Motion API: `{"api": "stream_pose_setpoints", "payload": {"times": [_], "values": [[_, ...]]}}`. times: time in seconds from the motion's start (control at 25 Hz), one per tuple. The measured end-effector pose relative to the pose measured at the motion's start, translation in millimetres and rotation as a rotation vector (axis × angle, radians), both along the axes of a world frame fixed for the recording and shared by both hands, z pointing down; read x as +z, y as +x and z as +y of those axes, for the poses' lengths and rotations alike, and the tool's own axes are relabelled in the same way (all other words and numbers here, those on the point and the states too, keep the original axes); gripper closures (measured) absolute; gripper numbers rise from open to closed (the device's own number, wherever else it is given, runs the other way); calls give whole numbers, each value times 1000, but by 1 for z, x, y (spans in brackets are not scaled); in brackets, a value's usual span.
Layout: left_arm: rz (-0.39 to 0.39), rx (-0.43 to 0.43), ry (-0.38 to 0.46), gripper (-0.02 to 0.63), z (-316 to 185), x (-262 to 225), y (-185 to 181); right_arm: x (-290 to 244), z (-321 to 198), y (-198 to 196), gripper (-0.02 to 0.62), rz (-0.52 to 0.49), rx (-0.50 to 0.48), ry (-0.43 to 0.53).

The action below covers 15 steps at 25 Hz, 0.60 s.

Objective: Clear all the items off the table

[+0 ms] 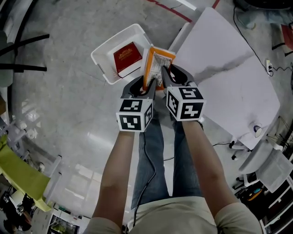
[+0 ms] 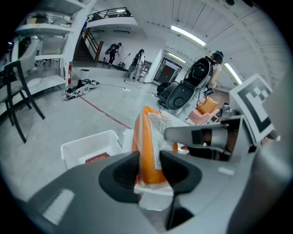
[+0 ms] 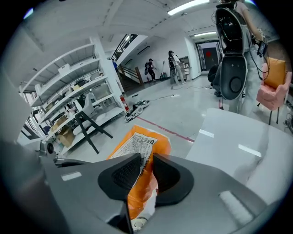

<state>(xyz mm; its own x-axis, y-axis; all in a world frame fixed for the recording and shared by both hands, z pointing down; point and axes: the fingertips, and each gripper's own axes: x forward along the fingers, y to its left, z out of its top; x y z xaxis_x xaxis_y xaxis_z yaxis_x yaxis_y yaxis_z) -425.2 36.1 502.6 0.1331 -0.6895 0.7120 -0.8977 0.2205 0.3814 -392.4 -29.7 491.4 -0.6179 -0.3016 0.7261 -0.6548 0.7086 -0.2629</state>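
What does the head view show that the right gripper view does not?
Only the head view: the white basket on the floor with a red book inside. Only the right gripper view: ceiling lights and distant people near a staircase. Both: the orange packet, clamped by the right hand-held gripper, and the white table.
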Motion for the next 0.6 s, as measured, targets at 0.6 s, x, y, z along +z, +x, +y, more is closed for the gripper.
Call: {"api": "stream_pose_setpoints", "payload": {"times": [0.6], "values": [[12,-143,-41,459,26,29,-88,32,22,-98,514,32,-158,-32]]}}
